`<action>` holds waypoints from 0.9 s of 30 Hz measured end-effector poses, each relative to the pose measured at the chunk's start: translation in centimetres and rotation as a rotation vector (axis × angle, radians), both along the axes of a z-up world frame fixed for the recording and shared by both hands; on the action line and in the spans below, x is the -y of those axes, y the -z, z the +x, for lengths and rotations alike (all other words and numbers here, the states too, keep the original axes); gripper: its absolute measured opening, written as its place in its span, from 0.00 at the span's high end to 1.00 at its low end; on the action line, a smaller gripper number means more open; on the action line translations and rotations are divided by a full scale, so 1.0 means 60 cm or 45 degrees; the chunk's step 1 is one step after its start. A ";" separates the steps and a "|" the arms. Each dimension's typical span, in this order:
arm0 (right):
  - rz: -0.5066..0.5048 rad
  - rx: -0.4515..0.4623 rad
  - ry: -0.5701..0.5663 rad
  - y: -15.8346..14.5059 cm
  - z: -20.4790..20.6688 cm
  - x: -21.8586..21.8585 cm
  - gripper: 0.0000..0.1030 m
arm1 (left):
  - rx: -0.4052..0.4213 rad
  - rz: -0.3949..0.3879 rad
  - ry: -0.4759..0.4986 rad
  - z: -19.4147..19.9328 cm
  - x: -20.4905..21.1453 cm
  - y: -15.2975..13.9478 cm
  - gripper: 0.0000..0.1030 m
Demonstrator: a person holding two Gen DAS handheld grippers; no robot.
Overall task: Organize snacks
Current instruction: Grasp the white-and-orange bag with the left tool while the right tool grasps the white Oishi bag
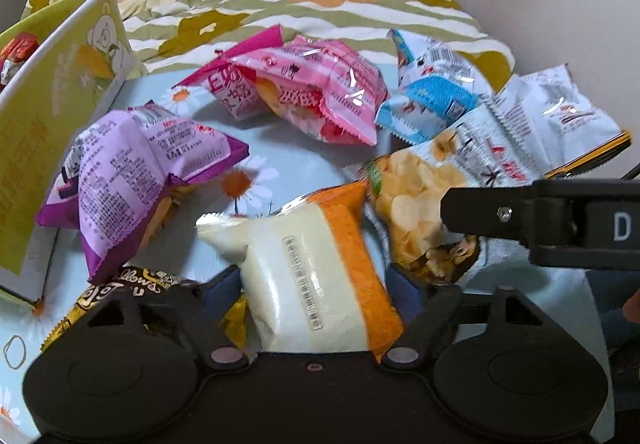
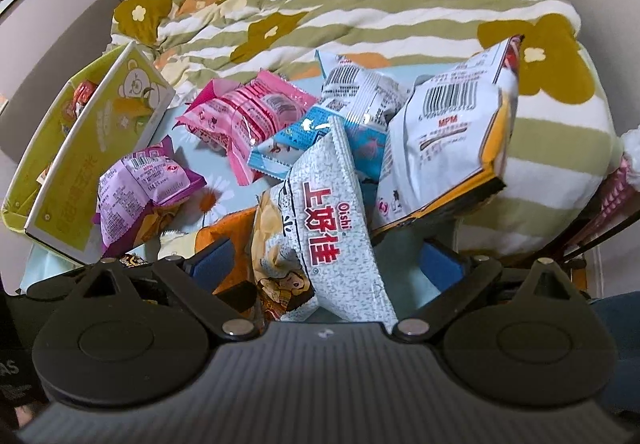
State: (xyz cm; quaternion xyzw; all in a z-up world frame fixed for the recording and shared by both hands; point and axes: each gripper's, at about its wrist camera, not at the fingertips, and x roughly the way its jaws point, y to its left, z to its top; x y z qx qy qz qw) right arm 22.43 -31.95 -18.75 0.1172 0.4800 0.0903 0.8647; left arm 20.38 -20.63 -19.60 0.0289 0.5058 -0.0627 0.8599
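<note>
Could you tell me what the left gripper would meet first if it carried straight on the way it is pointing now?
Most likely the white-and-orange snack packet, which already lies between the left gripper's blue pads. Going further should press it into the light-blue floral sheet beneath, though depth is hard to judge.

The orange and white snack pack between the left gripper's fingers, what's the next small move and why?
Probably close the left gripper until its pads press the orange and white pack, then lift. The pack already lies between the blue pads, and the yellow-green box stands open to the left.
</note>
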 end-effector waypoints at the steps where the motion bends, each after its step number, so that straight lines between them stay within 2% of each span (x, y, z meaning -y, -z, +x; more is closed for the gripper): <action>1: 0.004 -0.004 -0.002 0.002 0.001 0.001 0.00 | -0.010 -0.005 -0.006 0.001 -0.002 0.003 0.28; 6: 0.019 -0.019 -0.003 0.010 0.008 0.000 0.00 | -0.015 0.001 0.000 -0.001 -0.002 0.004 0.33; 15: 0.041 -0.047 -0.010 0.032 0.022 -0.009 0.00 | -0.023 0.001 -0.009 -0.006 -0.012 0.002 0.34; 25: 0.055 -0.053 -0.042 0.031 0.017 -0.023 0.29 | 0.006 -0.007 -0.005 -0.016 -0.015 -0.012 0.34; 27: 0.055 -0.048 -0.043 0.026 0.013 -0.024 0.30 | 0.019 -0.009 -0.002 -0.019 -0.015 -0.018 0.34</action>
